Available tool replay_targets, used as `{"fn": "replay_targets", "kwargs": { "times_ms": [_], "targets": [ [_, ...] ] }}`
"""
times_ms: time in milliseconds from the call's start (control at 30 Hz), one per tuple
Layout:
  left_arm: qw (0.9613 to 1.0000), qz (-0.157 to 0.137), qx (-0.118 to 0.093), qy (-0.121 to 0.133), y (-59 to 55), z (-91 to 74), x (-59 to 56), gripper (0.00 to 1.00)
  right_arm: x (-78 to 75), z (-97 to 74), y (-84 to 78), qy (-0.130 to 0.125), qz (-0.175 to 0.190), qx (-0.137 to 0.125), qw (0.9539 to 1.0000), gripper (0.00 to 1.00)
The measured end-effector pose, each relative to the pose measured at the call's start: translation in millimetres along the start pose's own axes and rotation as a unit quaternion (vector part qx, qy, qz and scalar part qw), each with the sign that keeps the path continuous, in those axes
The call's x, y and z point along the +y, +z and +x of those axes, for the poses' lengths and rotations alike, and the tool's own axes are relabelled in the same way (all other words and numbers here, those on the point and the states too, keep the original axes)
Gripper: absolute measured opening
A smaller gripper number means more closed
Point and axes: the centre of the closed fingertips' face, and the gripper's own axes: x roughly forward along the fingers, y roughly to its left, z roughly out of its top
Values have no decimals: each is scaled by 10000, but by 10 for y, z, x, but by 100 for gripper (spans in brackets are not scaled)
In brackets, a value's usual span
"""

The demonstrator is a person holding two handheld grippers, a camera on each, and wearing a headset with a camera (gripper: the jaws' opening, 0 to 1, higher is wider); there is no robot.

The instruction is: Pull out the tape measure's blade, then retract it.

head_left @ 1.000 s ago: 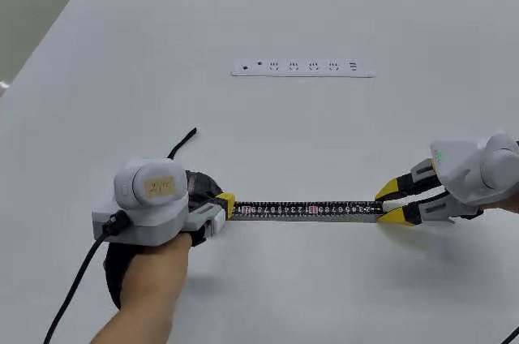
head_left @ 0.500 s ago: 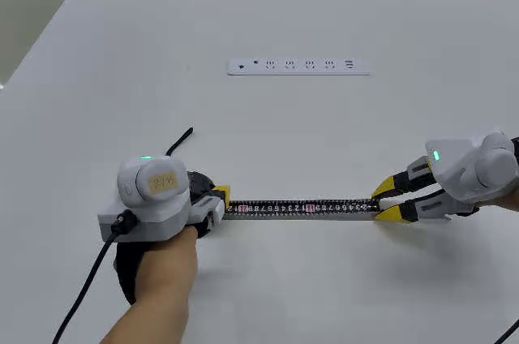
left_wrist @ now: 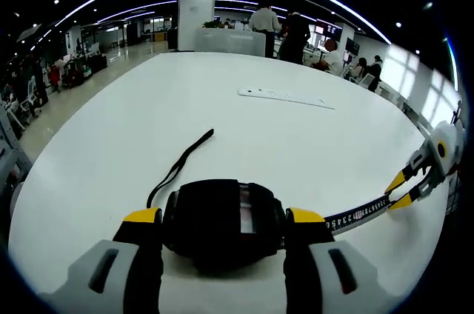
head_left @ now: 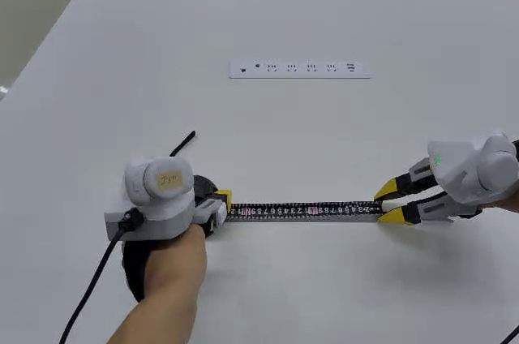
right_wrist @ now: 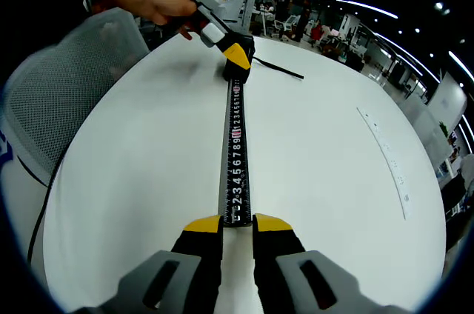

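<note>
Two claws are both clenched, one at each end of the drawn-out tape. The left claw (head_left: 212, 208) (left_wrist: 224, 218) grips the black tape measure (left_wrist: 222, 219) (head_left: 202, 187) (right_wrist: 238, 58) by the sides of its case, one yellow-tipped jaw against each side, with the case sitting on the white desk (head_left: 324, 3). The right claw (head_left: 388, 204) (right_wrist: 237, 224) has its jaws drawn in to a narrow gap and pinches the free end of the blade (head_left: 304, 210) (right_wrist: 236, 151) (left_wrist: 355, 215) between the yellow tips. The blade runs straight between the two claws, low over the desk, numbers facing up.

A thin black wrist strap (head_left: 182, 144) (left_wrist: 181, 162) trails from the case across the desk, on the side away from the person. A white power strip (head_left: 300, 69) (left_wrist: 285, 97) lies flat, well apart from the blade, farther from the person. Bare desk surrounds the tape on every side. The desk's left edge shows in the upper left of the head view, with floor beyond it. A black cable (head_left: 89, 287) hangs from the left claw's body toward the person.
</note>
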Motion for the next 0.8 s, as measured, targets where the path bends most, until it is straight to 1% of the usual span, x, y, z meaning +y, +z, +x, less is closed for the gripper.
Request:
{"fn": "replay_targets", "kwargs": {
  "times_ms": [167,367,800],
  "targets": [
    [9999,91,48,5,-10,-9,0,61,0,0,0,-4,-14,13,10000,15],
    [9997,225,19,1,-14,-9,1,60,21,5,22,7,-11,-2,10000,15],
    [9998,209,-20,-31,-9,11,10,60,34,15,41,41,-34,4,10000,15]
  ]
}}
